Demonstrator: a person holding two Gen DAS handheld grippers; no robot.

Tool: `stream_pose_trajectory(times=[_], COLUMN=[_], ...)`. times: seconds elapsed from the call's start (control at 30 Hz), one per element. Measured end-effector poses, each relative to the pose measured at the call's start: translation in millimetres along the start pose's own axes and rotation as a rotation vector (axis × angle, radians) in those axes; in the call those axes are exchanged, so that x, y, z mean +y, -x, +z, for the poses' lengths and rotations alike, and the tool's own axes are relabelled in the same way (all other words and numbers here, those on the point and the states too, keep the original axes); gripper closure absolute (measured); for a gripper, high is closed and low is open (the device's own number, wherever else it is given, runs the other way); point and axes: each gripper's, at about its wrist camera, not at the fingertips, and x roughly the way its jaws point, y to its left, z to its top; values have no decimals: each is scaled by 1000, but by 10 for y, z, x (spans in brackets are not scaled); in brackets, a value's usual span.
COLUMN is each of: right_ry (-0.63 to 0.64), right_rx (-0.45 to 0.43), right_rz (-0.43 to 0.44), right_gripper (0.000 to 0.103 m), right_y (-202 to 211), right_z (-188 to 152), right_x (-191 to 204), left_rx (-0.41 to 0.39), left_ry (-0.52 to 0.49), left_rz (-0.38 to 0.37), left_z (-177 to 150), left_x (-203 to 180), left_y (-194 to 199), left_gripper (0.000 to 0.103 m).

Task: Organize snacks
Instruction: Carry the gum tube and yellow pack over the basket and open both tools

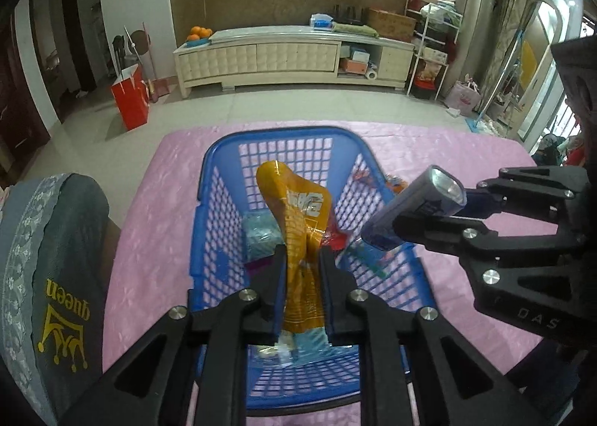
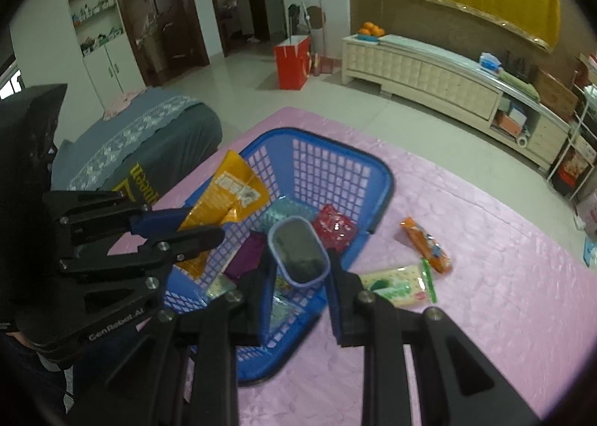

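A: Left wrist view first. What has the left gripper point(image 1: 301, 278) got?

B: Its fingers are closed tight on the lower part of an orange pouch point(image 1: 298, 224), which stands up over the blue basket point(image 1: 209, 224). The basket sits on the pink cloth point(image 1: 149, 224).

A: And inside the basket?

B: A teal packet point(image 1: 261, 235) and a red one point(image 1: 337, 239) on the floor of it, partly hidden by the pouch. To the right, the right gripper point(image 1: 418, 218) clamps a small purple tub point(image 1: 418, 207), foil end tilted up, over the basket's right rim.

A: Now the right wrist view.

B: The right gripper point(image 2: 299, 269) pinches the tub point(image 2: 298, 250) from both sides, over the near part of the basket point(image 2: 377, 179). At left, the left gripper point(image 2: 203, 228) holds the pouch point(image 2: 227, 202) over the basket's left wall.

A: Snacks outside the basket?

B: Two on the cloth point(image 2: 485, 276): an orange packet point(image 2: 427, 245), and a cream-and-green packet point(image 2: 399, 288) just beside the basket's near corner. In the basket, a red packet point(image 2: 334, 228) and a purple one point(image 2: 246, 258).
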Motion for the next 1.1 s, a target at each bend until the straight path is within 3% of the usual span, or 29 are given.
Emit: stream_pose_trajectory(times=[0.43, 0.57, 0.7, 0.97, 1.03, 1.1], right_ry=[48, 62, 93, 101, 104, 113], right_rx=[110, 128, 117, 137, 128, 96], right_rz=[-8, -23, -9, -30, -21, -22], right_gripper=[74, 74, 74, 72, 58, 29], right_y=[-505, -603, -637, -755, -729, -660], right_z=[174, 199, 224, 239, 247, 243], right_x=[59, 47, 64, 23, 6, 21], left_rx=[27, 21, 24, 17, 15, 17], left_ry=[20, 28, 37, 7, 12, 10], left_rz=[-8, -6, -2, 13, 12, 12], left_z=[31, 33, 21, -5, -12, -11], left_x=[240, 317, 338, 294, 297, 292], left_y=[-249, -278, -300, -274, -266, -260], left_gripper=[82, 67, 67, 44, 43, 40])
